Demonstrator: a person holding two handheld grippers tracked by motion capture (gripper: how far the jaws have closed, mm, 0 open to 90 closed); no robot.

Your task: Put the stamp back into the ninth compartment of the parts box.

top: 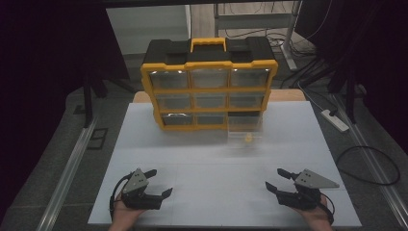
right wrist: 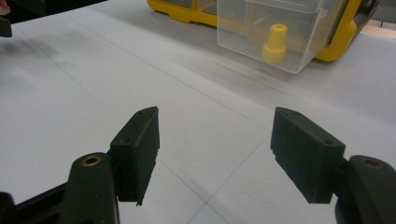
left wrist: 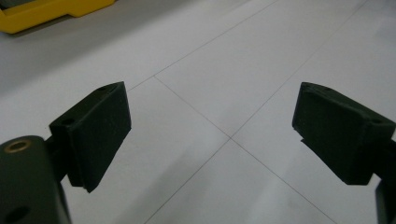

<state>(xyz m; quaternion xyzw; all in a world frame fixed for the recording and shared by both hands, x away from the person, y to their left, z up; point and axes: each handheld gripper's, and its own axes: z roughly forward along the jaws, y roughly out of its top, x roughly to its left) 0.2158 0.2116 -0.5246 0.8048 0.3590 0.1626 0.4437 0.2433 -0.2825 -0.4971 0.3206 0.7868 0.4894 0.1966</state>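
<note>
Two tongs idle at near edge; one drawer out.

High view: left tongs [top: 162, 183] and right tongs [top: 274, 179] wide, empty. One clear drawer [top: 244, 132] on the table [top: 202, 163] before one nine-bay organizer [top: 209, 89], toward far edge.
Right gripper view: one yellow peg [right wrist: 274, 44] upright inside, long axis vertical.
Left gripper view: tongs wide.

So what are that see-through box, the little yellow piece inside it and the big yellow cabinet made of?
The see-through box looks like clear, glossy hard plastic: you can see straight through its walls. The yellow piece seems moulded plastic or rubber, matte; I can't tell which. The cabinet looks like sturdy yellow and black plastic with clear drawer fronts.
</note>
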